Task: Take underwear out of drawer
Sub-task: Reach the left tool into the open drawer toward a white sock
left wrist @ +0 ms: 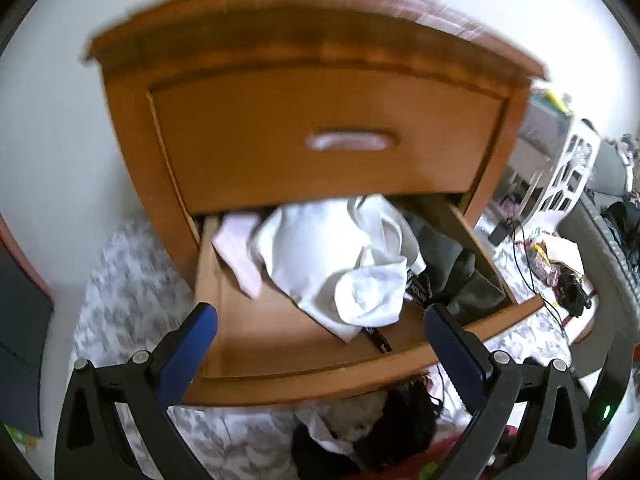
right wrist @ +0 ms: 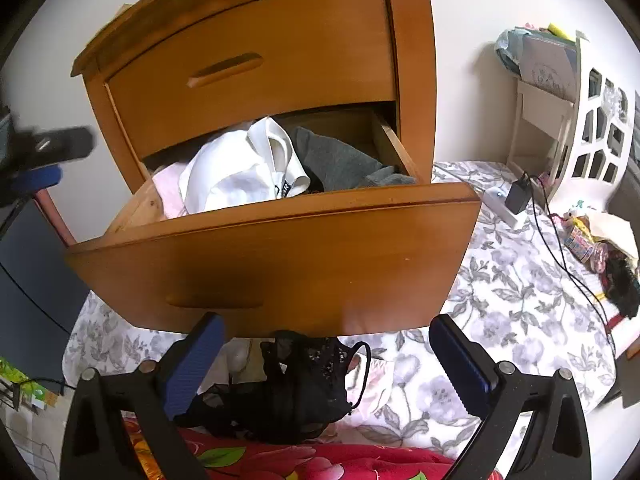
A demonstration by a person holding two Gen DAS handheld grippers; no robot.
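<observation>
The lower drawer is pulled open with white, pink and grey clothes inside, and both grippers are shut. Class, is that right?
One thing is wrong: both grippers are open, holding nothing. Both wrist views show the left gripper and right gripper with fingers spread. The lower drawer is open, with clothes inside.

Heaped in pulled-out lower drawer under shut upper drawer: underwear; more underwear on floor below.
</observation>
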